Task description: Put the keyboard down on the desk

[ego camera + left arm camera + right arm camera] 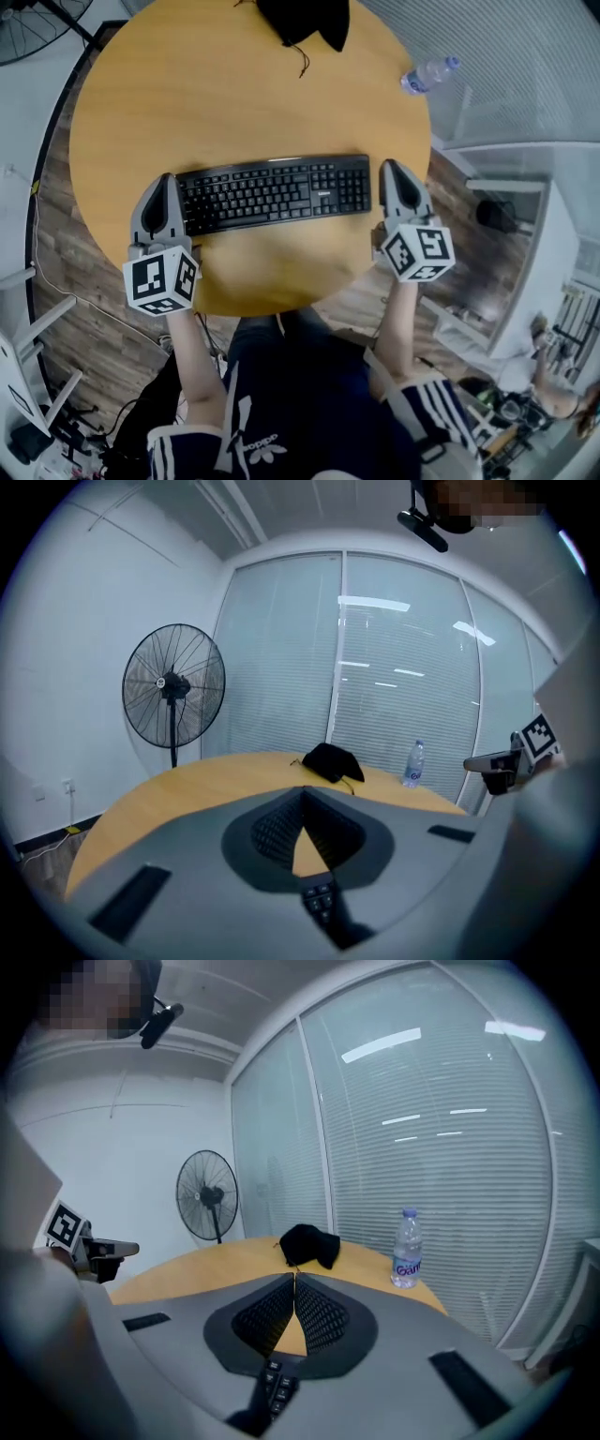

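Note:
A black keyboard [272, 195] lies flat on the round wooden table [234, 94], close to its near edge. My left gripper [164, 180] is at the keyboard's left end and my right gripper [389, 167] at its right end, both pointing away from me. In the left gripper view the jaws [305, 789] meet at their tips, with a few keys [321, 900] showing below the gap at their base. The right gripper view is alike: tips together [295, 1277], keys [275, 1382] beneath. Nothing sits between either pair of tips.
A black pouch [305, 19] lies at the table's far edge, and a water bottle [429, 73] stands at the far right rim. A standing fan [173, 686] is beyond the table on the left. White shelving [525, 272] stands on the right.

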